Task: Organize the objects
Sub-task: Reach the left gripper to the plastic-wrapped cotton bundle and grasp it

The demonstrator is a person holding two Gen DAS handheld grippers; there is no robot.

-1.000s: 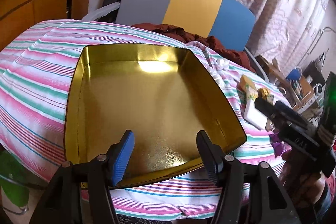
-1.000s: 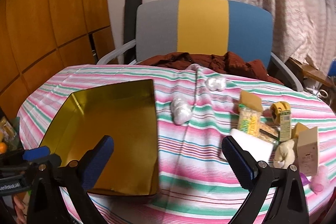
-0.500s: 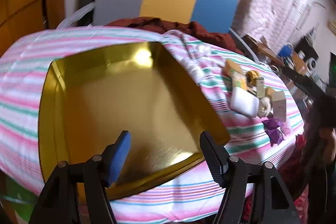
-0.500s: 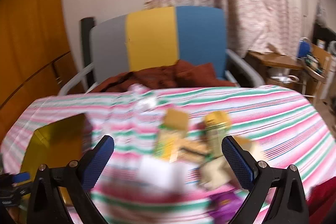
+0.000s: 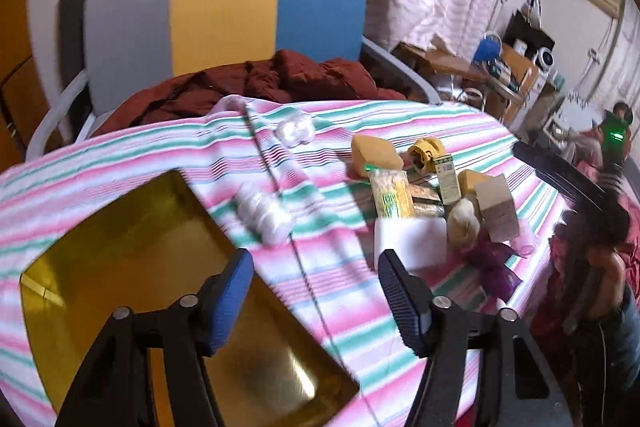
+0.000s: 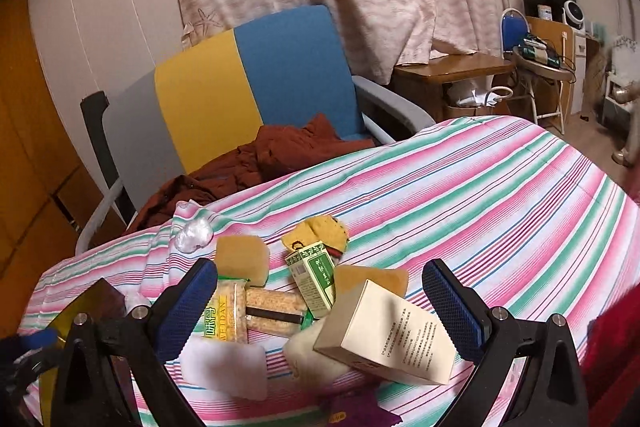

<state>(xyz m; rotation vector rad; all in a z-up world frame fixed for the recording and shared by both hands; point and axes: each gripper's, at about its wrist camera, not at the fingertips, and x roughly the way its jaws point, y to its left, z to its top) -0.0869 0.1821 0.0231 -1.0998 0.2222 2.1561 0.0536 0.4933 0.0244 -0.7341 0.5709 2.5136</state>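
A shallow gold tin tray [image 5: 120,259] lies on the striped tablecloth at the left. My left gripper [image 5: 316,299] hovers open over the tray's right edge and the cloth, holding nothing. To its right sits a pile: a white sponge block [image 5: 410,241], a beige carton [image 5: 496,211], a green box [image 5: 446,173], cracker packs [image 5: 390,195] and purple wrappers [image 5: 496,267]. My right gripper [image 6: 320,311] hangs open just above that pile, with the beige carton [image 6: 384,335], the green box [image 6: 314,275] and the cracker packs [image 6: 226,315] between its fingers [image 6: 452,311].
Clear wrapped bundles [image 5: 266,213] lie on the cloth between tray and pile. Behind the table stands a grey, yellow and blue chair [image 6: 244,95] with a rust-red garment [image 6: 276,155]. A curtain, a wooden side table [image 6: 452,67] and shelves fill the right.
Both grippers have swung right, from the tray toward the pile. The right one now sits low over the boxes, the left one over the tray's right edge. Both stayed open.
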